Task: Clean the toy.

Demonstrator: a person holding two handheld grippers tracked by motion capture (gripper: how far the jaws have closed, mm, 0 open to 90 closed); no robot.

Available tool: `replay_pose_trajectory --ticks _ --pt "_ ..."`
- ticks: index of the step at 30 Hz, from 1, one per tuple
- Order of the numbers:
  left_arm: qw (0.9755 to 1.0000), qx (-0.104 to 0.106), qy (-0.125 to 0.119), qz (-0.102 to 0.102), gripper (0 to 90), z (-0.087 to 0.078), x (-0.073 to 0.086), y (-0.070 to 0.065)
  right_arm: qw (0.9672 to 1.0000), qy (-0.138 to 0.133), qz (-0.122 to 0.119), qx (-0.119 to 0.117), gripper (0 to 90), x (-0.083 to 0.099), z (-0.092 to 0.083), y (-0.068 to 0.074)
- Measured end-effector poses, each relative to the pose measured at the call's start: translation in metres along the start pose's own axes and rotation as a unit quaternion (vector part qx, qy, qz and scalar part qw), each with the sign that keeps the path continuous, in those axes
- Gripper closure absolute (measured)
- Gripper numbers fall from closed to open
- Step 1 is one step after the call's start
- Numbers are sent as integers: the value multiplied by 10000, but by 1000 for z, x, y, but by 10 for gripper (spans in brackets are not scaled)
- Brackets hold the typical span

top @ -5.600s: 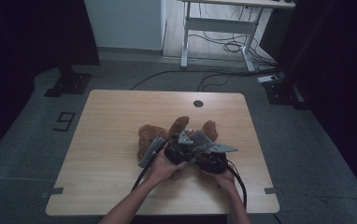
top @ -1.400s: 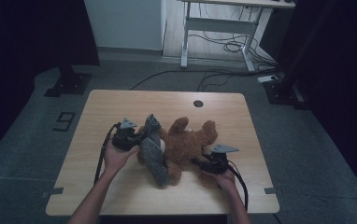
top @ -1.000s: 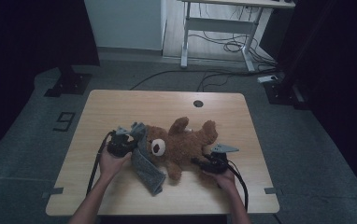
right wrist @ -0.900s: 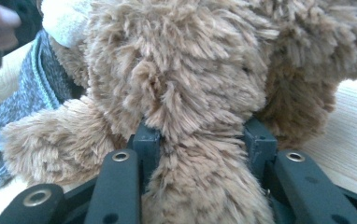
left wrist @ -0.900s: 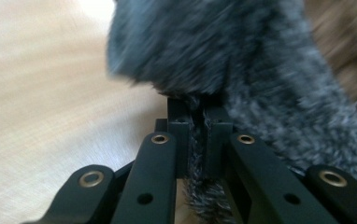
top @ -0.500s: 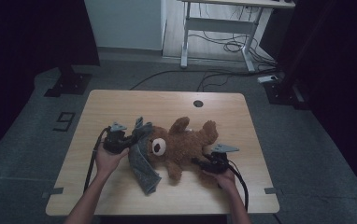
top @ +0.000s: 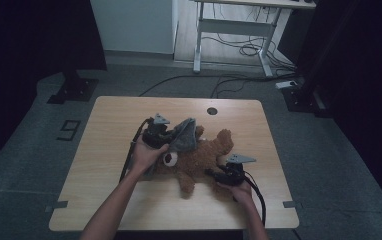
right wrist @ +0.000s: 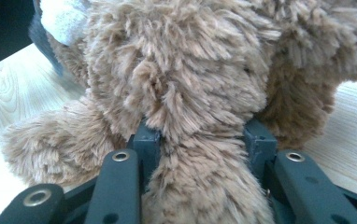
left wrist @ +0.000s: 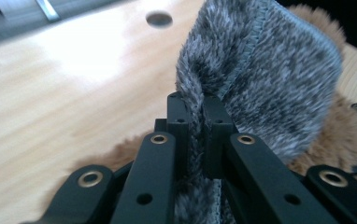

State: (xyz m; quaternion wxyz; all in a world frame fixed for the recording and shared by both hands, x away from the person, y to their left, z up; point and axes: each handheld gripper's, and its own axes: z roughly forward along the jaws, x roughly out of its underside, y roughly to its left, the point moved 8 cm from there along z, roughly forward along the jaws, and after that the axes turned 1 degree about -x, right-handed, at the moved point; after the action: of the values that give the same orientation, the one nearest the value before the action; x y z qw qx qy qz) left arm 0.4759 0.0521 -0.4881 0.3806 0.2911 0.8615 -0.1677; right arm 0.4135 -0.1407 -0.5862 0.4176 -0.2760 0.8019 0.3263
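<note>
desk [top: 109, 150]: wood, carries the teddy bear
teddy bear [top: 199, 160]: brown, lying mid-desk between both claws
grey cloth [top: 183, 135]: over the bear's head
right claw [top: 213, 173]: part-closed, clamping a bear limb
left claw [top: 168, 136]: nearly closed, pinching the cloth's edge

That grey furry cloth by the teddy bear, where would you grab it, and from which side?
Probably at its free edge, the way the left gripper has it: jaws shut across a thin fold of the grey cloth, coming from the bear's head side. The edge stands up clear of the teddy bear, so only cloth gets pinched. The right gripper clamps a limb.
</note>
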Motion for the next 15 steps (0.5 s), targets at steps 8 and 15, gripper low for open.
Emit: replay_pose_trajectory --ticks 8,15 --pt "9994 11 85 -324 835 -3 20 22 10000 5 -57 19 593 0 1 1" --pt "9979 -438 131 -448 835 -19 38 49 10000 26 -58 42 593 1 0 2"
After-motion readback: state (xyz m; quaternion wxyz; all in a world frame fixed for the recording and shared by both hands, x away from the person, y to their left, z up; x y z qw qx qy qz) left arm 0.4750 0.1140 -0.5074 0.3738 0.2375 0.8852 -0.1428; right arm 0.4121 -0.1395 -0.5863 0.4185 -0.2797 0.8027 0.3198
